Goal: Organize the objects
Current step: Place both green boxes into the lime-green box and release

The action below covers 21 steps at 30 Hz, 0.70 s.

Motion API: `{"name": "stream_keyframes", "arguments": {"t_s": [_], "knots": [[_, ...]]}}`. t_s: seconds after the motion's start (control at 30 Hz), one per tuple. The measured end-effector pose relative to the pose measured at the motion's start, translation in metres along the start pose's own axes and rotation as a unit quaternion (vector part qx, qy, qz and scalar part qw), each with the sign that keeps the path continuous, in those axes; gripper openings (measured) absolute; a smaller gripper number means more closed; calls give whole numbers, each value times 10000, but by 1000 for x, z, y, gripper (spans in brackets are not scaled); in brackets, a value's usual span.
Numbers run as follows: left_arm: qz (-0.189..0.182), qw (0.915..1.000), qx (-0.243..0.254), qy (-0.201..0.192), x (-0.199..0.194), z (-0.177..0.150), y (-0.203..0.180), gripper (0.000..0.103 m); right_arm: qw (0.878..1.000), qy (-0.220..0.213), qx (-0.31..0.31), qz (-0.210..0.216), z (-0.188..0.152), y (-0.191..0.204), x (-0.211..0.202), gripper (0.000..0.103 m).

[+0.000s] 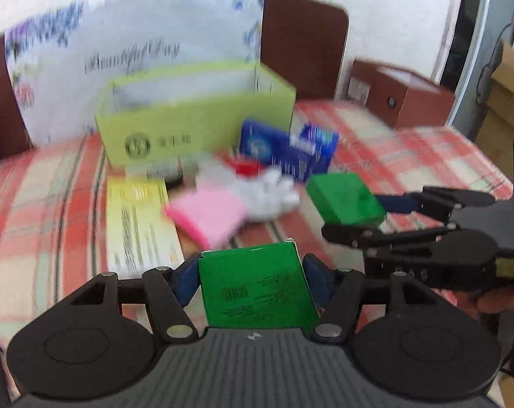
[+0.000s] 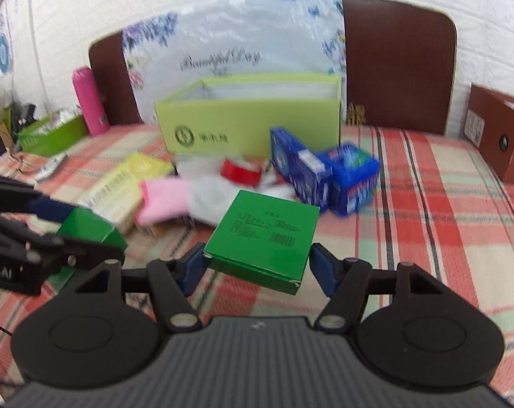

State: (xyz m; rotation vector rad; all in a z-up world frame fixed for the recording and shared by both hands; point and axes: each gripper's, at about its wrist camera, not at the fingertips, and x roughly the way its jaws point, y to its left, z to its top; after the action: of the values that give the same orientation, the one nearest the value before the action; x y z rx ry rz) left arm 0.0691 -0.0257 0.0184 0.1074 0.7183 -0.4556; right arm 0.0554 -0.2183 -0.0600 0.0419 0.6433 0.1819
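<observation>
Nearest in the left wrist view, the left gripper (image 1: 253, 282) has its blue pads pressed against both sides of a flat green cardboard box with a barcode (image 1: 257, 289), so that claw is clamped on the box. In the right wrist view the right gripper (image 2: 257, 265) has a second flat green carton with black print (image 2: 267, 234) between its blue pads; the left pad touches the carton's corner, but whether the right pad presses it I cannot tell, as a small gap seems to show there. Both green boxes are lifted above the red-and-green checked cloth (image 2: 426, 210).

The landmark is the open lime-green cardboard box (image 2: 250, 119), upright at the back of the cloth. Both held cartons are in front of it, well apart from it. Between them and the lime box lies a loose heap: a pink folded cloth (image 2: 161, 200), white crumpled plastic (image 2: 209, 200), a pale yellow printed packet (image 2: 110, 197) and a red small object (image 2: 240, 170). Just in front of the lime box's right end stand two dark blue packages (image 2: 324, 173), touching each other. Left of the lime box stands a pink bottle (image 2: 87, 102); behind it leans a white floral printed sheet (image 2: 236, 37)
</observation>
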Motion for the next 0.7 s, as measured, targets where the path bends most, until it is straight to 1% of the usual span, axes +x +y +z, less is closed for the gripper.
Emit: {"name": "stream_keyframes", "arguments": {"t_s": [0.1, 0.17, 0.23, 0.33, 0.43, 0.53, 0.63, 0.7], "knots": [[79, 9989, 1, -456, -10, 31, 7, 67, 9994, -322, -123, 15, 26, 0, -4, 65], [154, 9971, -56, -739, -10, 52, 13, 67, 9985, -514, -177, 17, 46, -2, -2, 65], [246, 9951, -188, -934, -5, 72, 22, 67, 9972, -703, -269, -20, 65, -2, 4, 65], [386, 9923, -443, -1094, 14, 103, 36, 67, 9948, -908, -439, -128, 93, -4, 22, 65], [606, 9887, -660, -1202, 40, 131, 52, 67, 9937, -974, -499, -258, 119, -10, 52, 65], [796, 9863, -827, -1188, 71, 153, 71, 67, 9943, -915, -437, -321, 140, -20, 87, 65], [844, 9864, -943, -1048, 102, 166, 87, 67, 9959, -761, -296, -391, 154, -34, 124, 65], [848, 9860, -995, -1031, 121, 171, 97, 67, 9962, -682, -295, -450, 159, -39, 146, 66]]}}
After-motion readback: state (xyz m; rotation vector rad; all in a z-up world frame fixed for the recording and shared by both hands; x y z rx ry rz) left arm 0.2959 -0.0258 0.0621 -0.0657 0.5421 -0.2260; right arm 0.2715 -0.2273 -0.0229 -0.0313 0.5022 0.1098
